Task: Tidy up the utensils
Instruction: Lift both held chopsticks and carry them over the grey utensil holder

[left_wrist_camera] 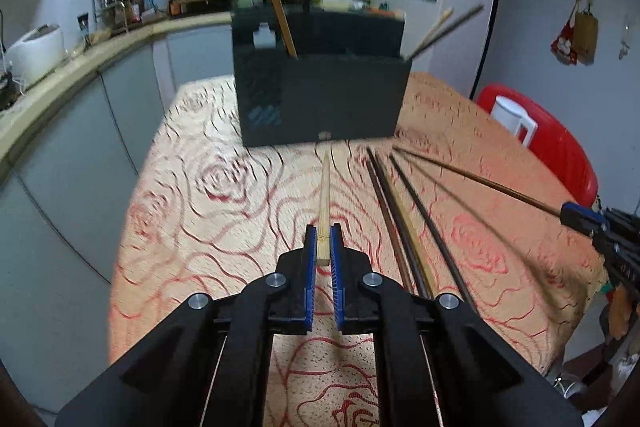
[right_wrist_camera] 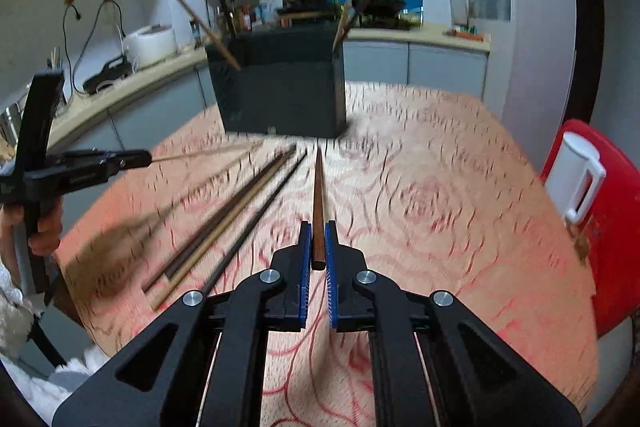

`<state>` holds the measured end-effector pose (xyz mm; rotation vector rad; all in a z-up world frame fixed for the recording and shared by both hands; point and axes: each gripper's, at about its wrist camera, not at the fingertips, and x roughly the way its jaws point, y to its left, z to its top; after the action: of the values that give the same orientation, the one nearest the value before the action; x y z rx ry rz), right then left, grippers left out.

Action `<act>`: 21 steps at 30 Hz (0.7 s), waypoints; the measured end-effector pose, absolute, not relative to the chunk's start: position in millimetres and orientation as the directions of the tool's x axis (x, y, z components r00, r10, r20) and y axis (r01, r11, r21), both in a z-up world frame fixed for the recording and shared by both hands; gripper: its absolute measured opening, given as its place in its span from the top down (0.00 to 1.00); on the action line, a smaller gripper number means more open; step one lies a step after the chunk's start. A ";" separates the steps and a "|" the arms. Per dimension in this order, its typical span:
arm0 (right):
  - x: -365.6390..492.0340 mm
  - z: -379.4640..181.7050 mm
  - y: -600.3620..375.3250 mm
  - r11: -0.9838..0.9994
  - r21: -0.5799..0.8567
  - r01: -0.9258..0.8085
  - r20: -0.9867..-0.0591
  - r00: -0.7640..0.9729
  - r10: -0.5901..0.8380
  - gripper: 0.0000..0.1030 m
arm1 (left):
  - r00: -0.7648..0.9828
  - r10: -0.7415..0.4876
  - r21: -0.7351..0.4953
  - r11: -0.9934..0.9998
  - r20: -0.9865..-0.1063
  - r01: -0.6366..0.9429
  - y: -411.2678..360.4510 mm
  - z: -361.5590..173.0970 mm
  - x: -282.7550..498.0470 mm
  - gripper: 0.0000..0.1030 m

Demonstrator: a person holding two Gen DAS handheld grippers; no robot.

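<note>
Left tool (left_wrist_camera: 324, 247) clamps a pale wooden chopstick (left_wrist_camera: 325, 199) and right tool (right_wrist_camera: 318, 247) clamps a dark brown chopstick (right_wrist_camera: 318, 195), both pointing toward the far black utensil holder (left_wrist_camera: 320, 95). Three loose chopsticks (left_wrist_camera: 404, 219) lie between them on the rose-patterned tabletop (left_wrist_camera: 224, 211). More chopsticks lean inside the holder.

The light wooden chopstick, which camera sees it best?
The left wrist view: the light chopstick sits sharp between the left gripper fingers, pointing at the black box. The right wrist view shows it only as a blurred pale streak off to the side.
</note>
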<state>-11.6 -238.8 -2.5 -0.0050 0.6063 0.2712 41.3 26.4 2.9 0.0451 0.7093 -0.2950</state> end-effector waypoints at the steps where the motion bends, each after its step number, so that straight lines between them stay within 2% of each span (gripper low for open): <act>1: -9.8 2.2 -240.5 0.964 0.073 -0.255 -0.555 0.793 0.252 0.93 | 0.726 -0.251 -0.057 0.958 -0.640 0.281 27.8 7.5 39.9 0.94; 13: 30.4 71.6 -246.5 0.952 0.097 -0.289 -0.425 0.853 0.303 0.93 | 0.803 -0.240 -0.023 0.962 -0.545 0.271 39.4 65.5 47.2 0.94; 21: 68.3 108.9 -249.5 0.938 0.155 -0.311 -0.401 0.848 0.347 0.93 | 0.784 -0.270 -0.059 0.956 -0.559 0.287 40.8 90.3 78.1 0.94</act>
<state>68.3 -249.5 108.9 0.0852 0.4380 0.3472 78.1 40.8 90.3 0.0296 0.5989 -0.3002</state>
